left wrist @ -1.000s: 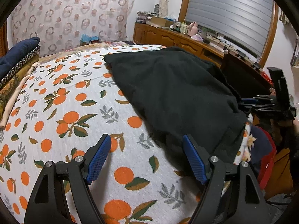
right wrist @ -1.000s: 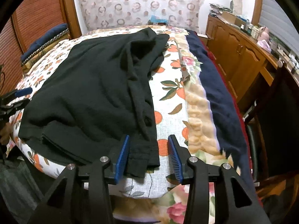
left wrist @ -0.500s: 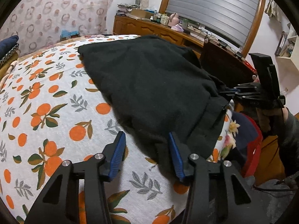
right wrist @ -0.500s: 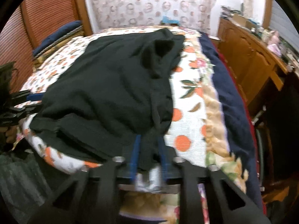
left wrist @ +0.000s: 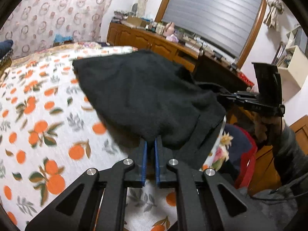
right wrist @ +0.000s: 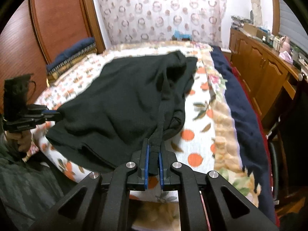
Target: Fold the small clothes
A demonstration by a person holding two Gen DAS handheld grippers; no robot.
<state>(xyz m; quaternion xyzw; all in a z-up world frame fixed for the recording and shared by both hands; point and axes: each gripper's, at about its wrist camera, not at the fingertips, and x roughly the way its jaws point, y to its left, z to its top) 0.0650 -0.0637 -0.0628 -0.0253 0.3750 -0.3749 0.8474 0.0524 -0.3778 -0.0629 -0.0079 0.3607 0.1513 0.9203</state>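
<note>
Barely begun, by the look of it: the black garment (left wrist: 146,98) lies spread over the orange-print bedspread (left wrist: 38,115), rumpled and not yet doubled over anywhere that shows. What is done is the grasp. The left gripper (left wrist: 150,144) has its blue pads pinched shut on the near hem corner, the cloth bunching up right at its tips and stretching away ahead of it and to its right. The right gripper (right wrist: 153,144) is likewise clamped on the other near corner, a taut ridge of cloth running forward from its tips toward the collar end; the bulk of the garment (right wrist: 123,100) spreads ahead and to its left. Each gripper shows in the other's view, off to the side at the hem line, so both near corners are held at once and the hem sags between them over the bed edge.

Left to do, I judge: carry the held edge forward onto the far part, lay it flat, let go, and probably fold again and smooth it.

As for writing, a small pale marking sits on the side of each gripper as seen from the other, too small and blurred to read. No brand or label shows on the garment.
</note>
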